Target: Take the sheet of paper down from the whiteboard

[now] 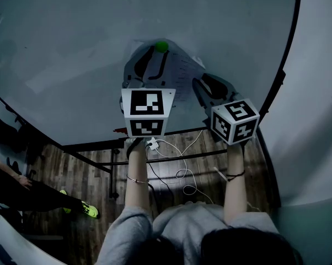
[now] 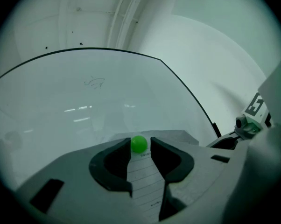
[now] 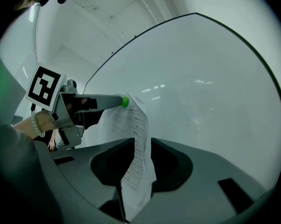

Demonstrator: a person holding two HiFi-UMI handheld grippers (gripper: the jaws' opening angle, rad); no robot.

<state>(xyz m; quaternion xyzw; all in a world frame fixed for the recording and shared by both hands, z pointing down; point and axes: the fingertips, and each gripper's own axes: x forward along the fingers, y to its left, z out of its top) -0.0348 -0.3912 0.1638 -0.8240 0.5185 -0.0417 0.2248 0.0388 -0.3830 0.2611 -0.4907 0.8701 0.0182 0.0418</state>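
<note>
Left gripper released, flanking the green magnet at the top edge of the sheet; right gripper unclenched around its side; unpinned, the sheet could fall.

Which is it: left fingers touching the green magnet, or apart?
Cannot tell. In the left gripper view the magnet sits between the open left fingers: a gap shows beside one, none beside the other, but depth is unclear.

One whiteboard, one sheet of paper, one green magnet.
</note>
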